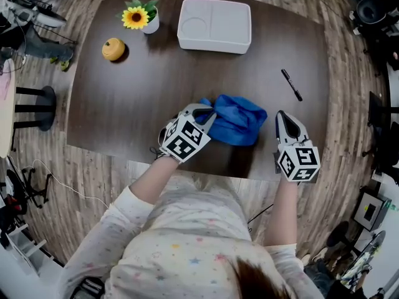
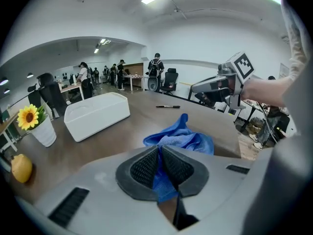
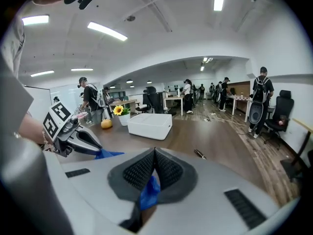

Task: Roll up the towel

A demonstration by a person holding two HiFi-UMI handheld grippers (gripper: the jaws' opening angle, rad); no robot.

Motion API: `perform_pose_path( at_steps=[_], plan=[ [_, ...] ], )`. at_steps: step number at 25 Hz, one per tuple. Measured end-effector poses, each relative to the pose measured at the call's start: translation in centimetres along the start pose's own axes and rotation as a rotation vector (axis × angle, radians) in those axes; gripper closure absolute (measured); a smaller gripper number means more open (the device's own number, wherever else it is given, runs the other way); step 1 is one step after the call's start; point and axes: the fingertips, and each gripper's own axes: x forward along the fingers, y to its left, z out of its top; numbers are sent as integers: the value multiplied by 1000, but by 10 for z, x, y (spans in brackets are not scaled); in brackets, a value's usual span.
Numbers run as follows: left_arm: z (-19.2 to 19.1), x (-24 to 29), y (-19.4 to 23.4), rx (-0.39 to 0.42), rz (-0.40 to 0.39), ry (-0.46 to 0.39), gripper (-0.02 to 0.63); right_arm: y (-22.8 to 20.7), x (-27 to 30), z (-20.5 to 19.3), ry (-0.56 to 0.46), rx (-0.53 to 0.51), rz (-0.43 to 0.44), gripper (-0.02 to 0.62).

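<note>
On the near side of the worktop [image 1: 124, 104], the left gripper [image 1: 207, 114] and right gripper [image 1: 280, 117] each have their fingers pinched shut on a fold of the blue towel [image 1: 240, 122], which lies bunched between them. Soft, light and limp, it will likely sag, so grip two corners of one edge. Farther off lie a pen [image 1: 291, 84] and a white tray [image 1: 215, 25].

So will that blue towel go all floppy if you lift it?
Probably floppy: the crumpled blue cloth towel bunches in soft folds. Likely light too: the left hand-held gripper and right hand-held gripper each pinch only a bit.
</note>
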Motion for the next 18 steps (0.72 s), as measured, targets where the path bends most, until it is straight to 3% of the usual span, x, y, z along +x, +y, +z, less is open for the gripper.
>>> perform_pose_path(
  at_steps=[4,8,11,18],
  plan=[
    [0,-19,10,11,11,1,575,6,1,14,4,-15,47,595],
    [-11,-27,10,17,3,15,575,26,28,-23,136,-46,144,594],
    [-20,-33,9,4,14,22,575,41,47,-55,227,-87,191,527],
    [-31,-38,11,-35,47,6,574,57,80,-97,340,-85,250,483]
  ],
)
